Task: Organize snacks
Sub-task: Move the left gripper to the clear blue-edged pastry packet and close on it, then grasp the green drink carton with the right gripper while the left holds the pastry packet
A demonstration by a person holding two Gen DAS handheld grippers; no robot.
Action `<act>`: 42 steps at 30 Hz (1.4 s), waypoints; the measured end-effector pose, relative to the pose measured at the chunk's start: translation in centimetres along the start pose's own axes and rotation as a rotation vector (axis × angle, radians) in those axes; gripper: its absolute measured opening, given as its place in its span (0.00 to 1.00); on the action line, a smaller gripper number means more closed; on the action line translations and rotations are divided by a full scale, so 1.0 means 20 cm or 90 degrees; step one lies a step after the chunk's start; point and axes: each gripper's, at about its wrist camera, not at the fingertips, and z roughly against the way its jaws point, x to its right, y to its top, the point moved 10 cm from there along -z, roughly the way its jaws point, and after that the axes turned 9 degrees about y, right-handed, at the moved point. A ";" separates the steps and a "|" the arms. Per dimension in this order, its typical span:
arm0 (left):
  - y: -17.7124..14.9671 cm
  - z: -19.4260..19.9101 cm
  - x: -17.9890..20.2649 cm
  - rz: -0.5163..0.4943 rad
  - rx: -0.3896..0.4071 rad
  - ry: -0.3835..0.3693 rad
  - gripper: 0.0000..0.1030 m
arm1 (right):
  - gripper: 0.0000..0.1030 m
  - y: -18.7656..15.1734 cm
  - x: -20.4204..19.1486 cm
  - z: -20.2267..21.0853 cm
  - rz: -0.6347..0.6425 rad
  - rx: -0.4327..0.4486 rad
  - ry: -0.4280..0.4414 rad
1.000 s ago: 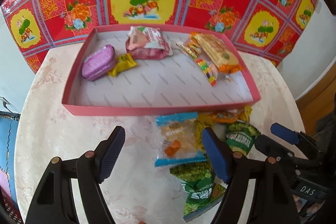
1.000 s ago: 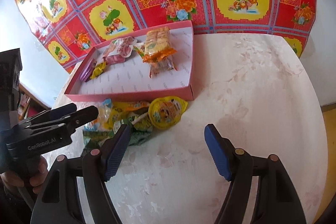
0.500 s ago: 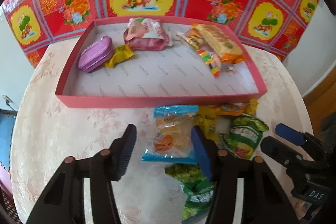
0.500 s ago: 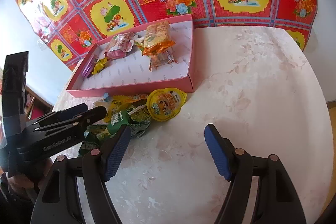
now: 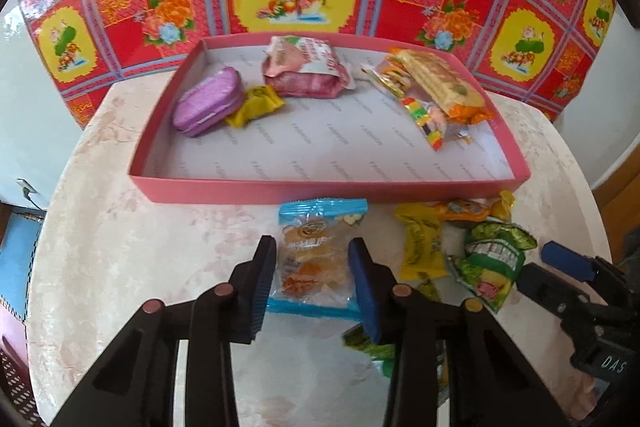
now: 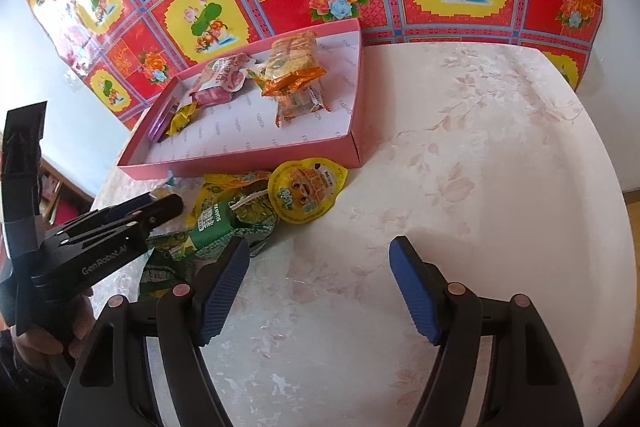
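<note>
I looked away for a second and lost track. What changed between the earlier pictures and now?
The left hand-held gripper has just been closing its jaws around the blue-edged snack packet, which now sits between the pads; full contact is unclear. The right hand-held gripper stayed open over bare table. The pink tray and its snacks are unchanged.

Left gripper (image 5: 312, 267) jaws just closing, pads flanking packet; right gripper (image 6: 320, 287) wide apart, empty

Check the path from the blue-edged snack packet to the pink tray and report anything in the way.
Nothing visible lies between them. The blue-edged packet sits between the left tool's pads, whose jaws have just been closing around it, right before the pink tray. Only the tray's low front wall must be cleared; the floor behind it is bare.
</note>
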 end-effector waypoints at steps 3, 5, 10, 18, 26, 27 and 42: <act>0.00 0.01 -0.06 0.014 -0.001 0.008 0.38 | 0.72 0.00 -0.02 0.01 -0.008 -0.002 0.017; -0.01 0.01 -0.11 0.023 -0.002 0.017 0.38 | 0.72 0.01 -0.05 0.01 -0.020 -0.002 0.034; -0.05 0.01 -0.20 0.044 -0.001 0.031 0.38 | 0.72 0.04 -0.13 0.01 -0.035 -0.004 0.062; -0.10 0.04 -0.30 0.060 0.001 0.031 0.38 | 0.61 0.05 -0.15 -0.08 -0.064 -0.014 0.061; -0.10 0.06 -0.32 0.064 0.001 0.019 0.39 | 0.46 0.04 -0.19 -0.09 -0.065 -0.008 0.066; -0.10 0.06 -0.32 0.064 0.002 0.019 0.39 | 0.46 0.04 -0.19 -0.09 -0.066 -0.010 0.069; -0.14 0.16 -0.30 0.080 0.002 -0.041 0.38 | 0.45 0.00 -0.20 -0.14 -0.094 -0.014 0.050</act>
